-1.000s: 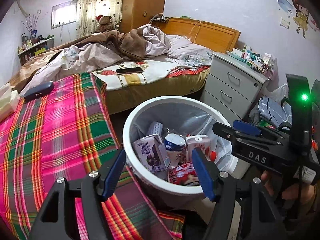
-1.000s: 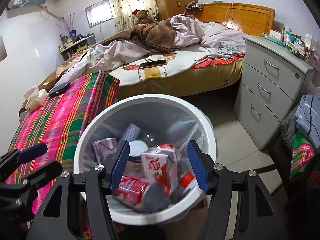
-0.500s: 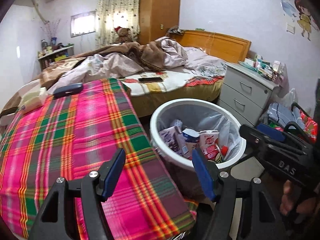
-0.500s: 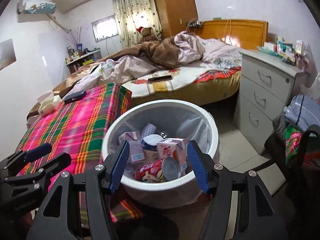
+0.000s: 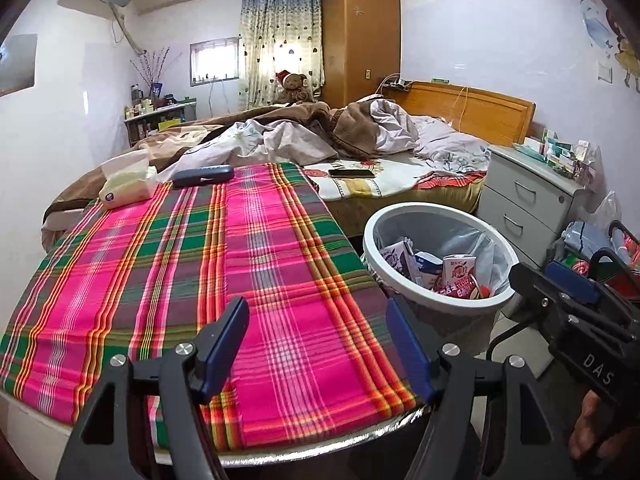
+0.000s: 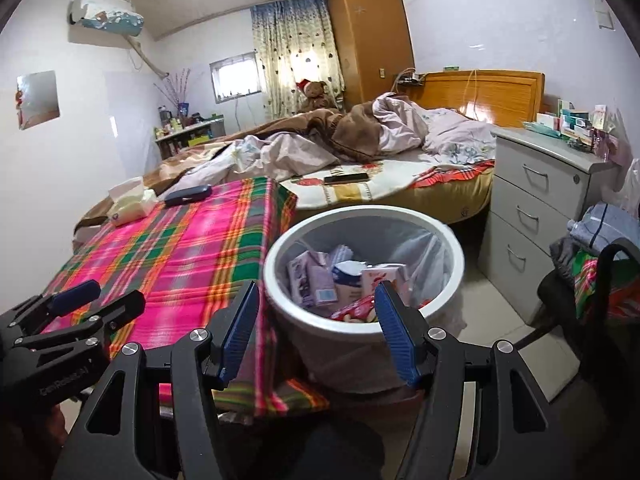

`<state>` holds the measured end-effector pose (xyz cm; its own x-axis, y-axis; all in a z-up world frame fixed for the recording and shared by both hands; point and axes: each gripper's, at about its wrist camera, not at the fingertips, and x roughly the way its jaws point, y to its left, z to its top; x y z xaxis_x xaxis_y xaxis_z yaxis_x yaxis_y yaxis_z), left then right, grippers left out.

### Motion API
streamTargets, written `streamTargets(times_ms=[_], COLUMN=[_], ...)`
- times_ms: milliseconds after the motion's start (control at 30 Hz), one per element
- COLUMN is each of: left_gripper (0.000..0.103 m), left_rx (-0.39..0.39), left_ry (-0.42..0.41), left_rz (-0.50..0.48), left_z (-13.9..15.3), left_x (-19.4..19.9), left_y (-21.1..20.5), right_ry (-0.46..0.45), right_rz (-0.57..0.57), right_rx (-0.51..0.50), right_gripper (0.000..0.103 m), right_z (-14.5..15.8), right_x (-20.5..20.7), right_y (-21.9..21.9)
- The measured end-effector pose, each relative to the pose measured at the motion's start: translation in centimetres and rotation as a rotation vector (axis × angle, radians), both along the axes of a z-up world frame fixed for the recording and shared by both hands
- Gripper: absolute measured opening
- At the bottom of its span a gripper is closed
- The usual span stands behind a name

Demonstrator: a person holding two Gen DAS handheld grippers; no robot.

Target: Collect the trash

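- The bin (image 5: 436,258) stands on the floor just beside the right edge of the tabletop (image 5: 208,264), which is covered by a pink and green plaid cloth
- Inside the bin lie several drink cartons (image 5: 460,270) and a red wrapper (image 5: 460,290), so a good share of the trash looks already collected
- The left gripper (image 5: 316,344) hangs over the near part of the cloth, its jaws wide apart and holding nothing
- The right gripper (image 6: 314,330) points at the bin's near rim, jaws also spread and empty
- On the far end of the tabletop only a tissue pack (image 5: 128,186) and a dark case (image 5: 203,175) remain; neither looks like rubbish
- A phone (image 5: 352,173) lies on the bed (image 5: 400,176) beyond, well apart from the bin
- Judging by the bare cloth, the collecting seems close to finished; I see no loose trash left on it
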<state>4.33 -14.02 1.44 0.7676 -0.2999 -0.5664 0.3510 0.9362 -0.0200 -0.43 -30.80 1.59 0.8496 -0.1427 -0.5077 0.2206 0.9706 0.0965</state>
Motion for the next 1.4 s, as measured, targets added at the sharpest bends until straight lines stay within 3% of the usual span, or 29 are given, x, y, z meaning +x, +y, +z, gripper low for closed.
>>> streamTargets(times_ms=[1400], left_gripper=[0.073], left_rx=[0.002], left_ry=[-0.006], left_rz=[0.036], left_z=[-0.7], left_x=[-1.1], left_y=[0.8], right_ry=[0.004], right_rz=[0.031], right_rx=[-0.015], right_gripper=[0.061], right_z=[-0.5], right_x=[-0.5], right_y=[2.4])
